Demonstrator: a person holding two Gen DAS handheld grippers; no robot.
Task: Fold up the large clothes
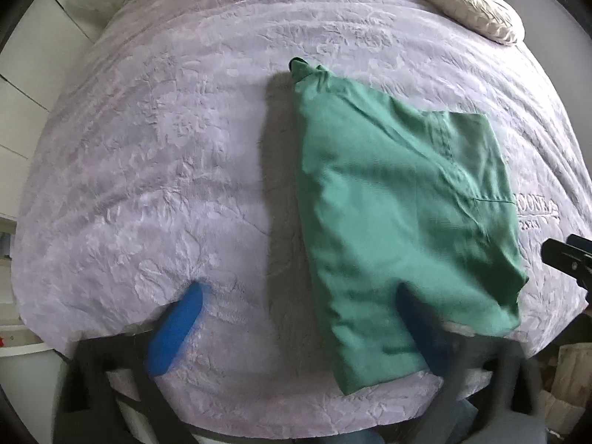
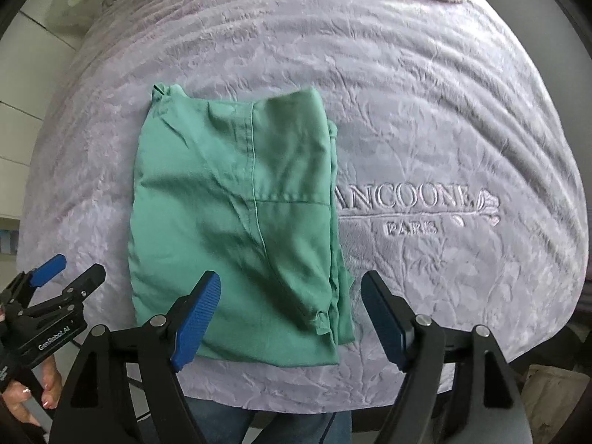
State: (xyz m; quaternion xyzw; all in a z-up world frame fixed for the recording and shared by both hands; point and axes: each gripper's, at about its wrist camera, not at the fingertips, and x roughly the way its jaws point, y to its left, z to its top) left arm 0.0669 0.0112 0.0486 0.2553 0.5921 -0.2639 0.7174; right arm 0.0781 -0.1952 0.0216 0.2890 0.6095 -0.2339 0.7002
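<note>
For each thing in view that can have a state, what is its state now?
Green garment: folded into a compact stack, lying flat on the bedspread, held by no claw.
Left claw: open, above the garment's near edge.
Right claw: open, nothing gripped.
Lilac bedspread: spread over the bed.
Cream pillow: lying at the far edge.

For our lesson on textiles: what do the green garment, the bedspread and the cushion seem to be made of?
Green garment: thin woven cloth, probably cotton or a blend, matte; soft creases and stitched seams show.
Bedspread: lilac, likely plush or quilted synthetic with a faint sheen; embossed leaf pattern and embroidered lettering.
Cushion: cream fabric, slightly glossy, perhaps satin; gathered pleats.
</note>
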